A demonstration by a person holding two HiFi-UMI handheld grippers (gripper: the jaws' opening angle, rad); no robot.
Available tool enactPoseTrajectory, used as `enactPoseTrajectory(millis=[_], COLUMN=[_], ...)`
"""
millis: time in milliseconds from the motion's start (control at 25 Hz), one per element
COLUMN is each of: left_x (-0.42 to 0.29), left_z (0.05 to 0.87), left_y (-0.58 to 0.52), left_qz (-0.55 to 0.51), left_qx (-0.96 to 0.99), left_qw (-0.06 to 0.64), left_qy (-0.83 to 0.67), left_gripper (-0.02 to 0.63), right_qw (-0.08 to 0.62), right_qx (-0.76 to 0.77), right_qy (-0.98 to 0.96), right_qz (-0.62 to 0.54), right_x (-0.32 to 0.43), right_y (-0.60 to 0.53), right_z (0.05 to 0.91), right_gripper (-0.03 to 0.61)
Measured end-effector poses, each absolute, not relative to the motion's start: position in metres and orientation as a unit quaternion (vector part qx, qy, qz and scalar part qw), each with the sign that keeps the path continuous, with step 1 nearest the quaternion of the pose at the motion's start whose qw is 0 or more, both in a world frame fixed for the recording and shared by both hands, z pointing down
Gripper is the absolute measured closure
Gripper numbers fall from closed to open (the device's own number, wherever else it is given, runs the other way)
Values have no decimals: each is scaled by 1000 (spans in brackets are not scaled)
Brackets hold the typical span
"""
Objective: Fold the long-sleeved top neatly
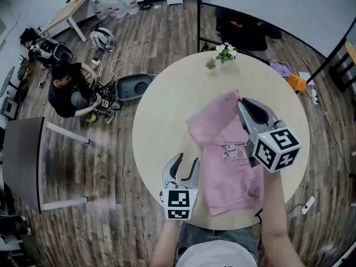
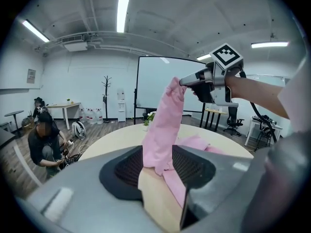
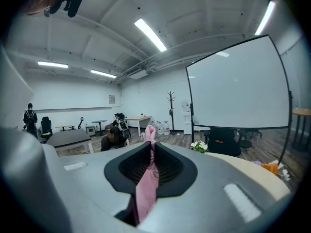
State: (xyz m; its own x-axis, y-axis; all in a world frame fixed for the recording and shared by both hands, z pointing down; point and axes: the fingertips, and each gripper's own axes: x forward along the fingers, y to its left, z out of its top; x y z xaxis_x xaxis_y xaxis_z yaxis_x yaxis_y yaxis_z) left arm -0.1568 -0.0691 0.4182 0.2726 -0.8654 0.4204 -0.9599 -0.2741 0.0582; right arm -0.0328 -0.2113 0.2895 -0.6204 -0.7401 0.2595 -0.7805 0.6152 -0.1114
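Right gripper view has the right gripper's [image 3: 148, 142] jaws clamped tight on a fold of the pink long-sleeved top [image 3: 145, 188]. The cloth is pinched between the dark pads and trails down toward the camera. Head view places that gripper over the far end of the top, where the fabric is pulled up off the round worktop [image 1: 158, 115] into a raised peak. The rest of the garment lies on the right half of the worktop, running toward the near edge, with a small printed design on its front. Left gripper view shows the lifted part hanging as a long pink strip from the right gripper's tip.

The left gripper [image 1: 187, 160] has its 2 jaws apart and grips nothing. It is over the near-left part of the worktop, just beside the top's left edge, pointing toward the far side.

At the far edge of the worktop stand a white-flowered plant [image 1: 226, 51] and a smaller green plant [image 1: 210, 64]. On the wooden floor at the far left a person [image 1: 68, 90] crouches among cables. A grey table [image 1: 22, 160] stands at the left.
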Motion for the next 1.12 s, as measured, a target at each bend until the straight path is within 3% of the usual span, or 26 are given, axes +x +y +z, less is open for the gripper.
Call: enactPoseTrajectory(millis=[520, 1120], left_x=[-95, -57], left_z=[427, 469], left_y=[-89, -102], left_qz=[182, 217], left_qx=[788, 770], left_qw=[155, 187], left_qy=[-568, -571], left_gripper=[423, 423], right_qw=[138, 261], right_qx=[461, 460], right_qy=[-865, -820], right_qz=[145, 220], right_x=[67, 147], right_y=[-233, -242], right_z=[351, 494], right_gripper=[522, 518])
